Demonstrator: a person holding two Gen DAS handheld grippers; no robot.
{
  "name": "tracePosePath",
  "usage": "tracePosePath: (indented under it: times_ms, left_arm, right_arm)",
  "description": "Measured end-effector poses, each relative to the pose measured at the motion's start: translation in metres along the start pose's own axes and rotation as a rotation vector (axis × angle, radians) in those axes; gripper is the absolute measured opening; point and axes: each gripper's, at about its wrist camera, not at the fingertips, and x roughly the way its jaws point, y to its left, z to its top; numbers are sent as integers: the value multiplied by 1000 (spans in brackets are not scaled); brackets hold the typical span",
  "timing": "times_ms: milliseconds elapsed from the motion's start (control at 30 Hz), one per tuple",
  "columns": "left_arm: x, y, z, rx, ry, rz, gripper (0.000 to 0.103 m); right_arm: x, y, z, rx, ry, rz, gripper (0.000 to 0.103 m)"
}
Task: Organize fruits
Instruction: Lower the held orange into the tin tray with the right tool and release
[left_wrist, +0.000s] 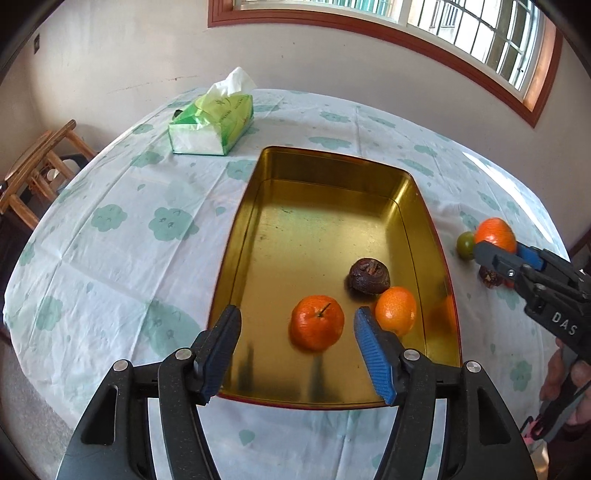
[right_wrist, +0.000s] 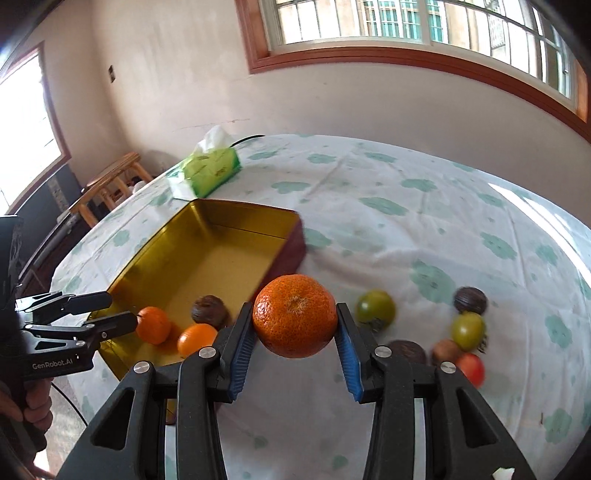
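A gold metal tin (left_wrist: 332, 166) (right_wrist: 221, 214) lies open on the table. In it are two oranges (left_wrist: 317, 322) (left_wrist: 396, 310) and a dark brown fruit (left_wrist: 369, 276). My left gripper (left_wrist: 297, 321) is open and empty, over the tin's near end, its fingers on either side of the near orange. My right gripper (right_wrist: 295, 317) is shut on a large orange (right_wrist: 295, 315) (left_wrist: 495, 233) and holds it above the table, right of the tin. Green fruits (right_wrist: 375, 305) (right_wrist: 468, 329), brown fruits (right_wrist: 470, 300) and a red one (right_wrist: 471, 367) lie on the cloth to the right.
A green tissue box (left_wrist: 212, 122) (right_wrist: 207, 170) stands behind the tin. The table (left_wrist: 110, 221) has a white cloth with green cloud prints. A wooden stool (left_wrist: 40, 166) stands left of the table. A wall with a window is behind.
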Motion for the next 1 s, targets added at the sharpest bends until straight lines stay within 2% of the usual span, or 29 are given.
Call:
tracePosePath:
  times_ms: [167,300,633,833,967,1000]
  left_arm:
    - [-10,21,-2,-38,-16,52,65]
    - [-9,33,-6,-65,-6,71,65]
    - [-3,39,-13,-82,20,69,65]
    - [-5,33,-13,-72,19,62,65]
    - [-8,23,-11,-58,15,52,65]
    - [-8,20,-10,-54,13,50,65]
  right_arm:
    - [29,41,9,-94,43,49,39]
    - [47,58,9,-132,76,63,39]
    - [63,67,0,-156,121,56,41]
    - [62,71,-3,-174,112,57,41]
    - [50,66,-2,-146,81,61,56]
    - [44,63,-1,-135,66,62,56]
